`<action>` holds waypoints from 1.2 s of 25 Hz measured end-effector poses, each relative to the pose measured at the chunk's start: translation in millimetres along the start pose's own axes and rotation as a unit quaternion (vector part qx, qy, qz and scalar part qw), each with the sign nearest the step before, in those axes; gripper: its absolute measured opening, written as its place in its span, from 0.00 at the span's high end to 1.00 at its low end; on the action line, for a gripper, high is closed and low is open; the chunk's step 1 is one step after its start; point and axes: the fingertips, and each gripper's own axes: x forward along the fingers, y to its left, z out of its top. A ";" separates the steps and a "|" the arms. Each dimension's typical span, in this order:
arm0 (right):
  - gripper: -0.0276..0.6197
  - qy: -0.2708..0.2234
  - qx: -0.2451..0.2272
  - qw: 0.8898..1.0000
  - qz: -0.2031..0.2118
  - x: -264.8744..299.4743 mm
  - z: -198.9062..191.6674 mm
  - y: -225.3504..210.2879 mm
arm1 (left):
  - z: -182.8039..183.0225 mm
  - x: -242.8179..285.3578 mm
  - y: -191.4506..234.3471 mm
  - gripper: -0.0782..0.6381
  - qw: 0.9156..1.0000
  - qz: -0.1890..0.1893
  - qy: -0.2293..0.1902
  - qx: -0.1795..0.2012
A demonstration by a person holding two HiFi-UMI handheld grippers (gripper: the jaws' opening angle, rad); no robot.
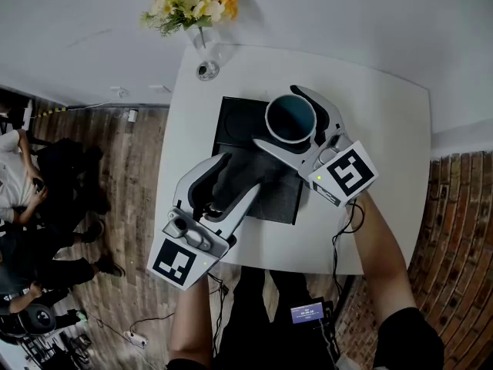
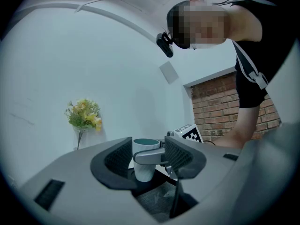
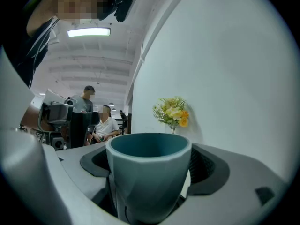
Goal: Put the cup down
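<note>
Cup point(image 1: 290, 118) down on black mat point(image 1: 239, 114), upper centre. Right gripper point(image 1: 277, 115) jaws spread round it, seemingly not gripping. Left gripper point(image 1: 243, 170) jaws apart, empty. Next: back right gripper out without tipping it.

White table point(image 1: 385, 114), black mat point(image 1: 240, 122), flower vase point(image 1: 202, 43)

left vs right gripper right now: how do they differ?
The right gripper has the cup standing between its jaws; the left gripper has nothing between its jaws. The right gripper is over the far end of the dark mat, the left gripper over its near end. Shared: both have their jaws wide apart, and the right gripper's pads look just clear of the cup.
</note>
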 end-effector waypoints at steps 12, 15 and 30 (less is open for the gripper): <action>0.27 0.002 0.029 0.999 -0.031 -26.2 2.8 -3.9 | 6.2 -7.2 -5.9 0.60 1.000 0.002 0.004 0.006; 0.27 -0.003 0.041 0.998 -0.039 -30.8 6.4 -3.8 | 10.1 -9.3 -8.9 0.60 1.000 0.000 0.002 0.010; 0.27 -0.007 0.047 0.996 -0.081 -77.4 35.0 23.1 | 30.8 -35.5 -34.9 0.60 1.000 -0.001 0.000 0.023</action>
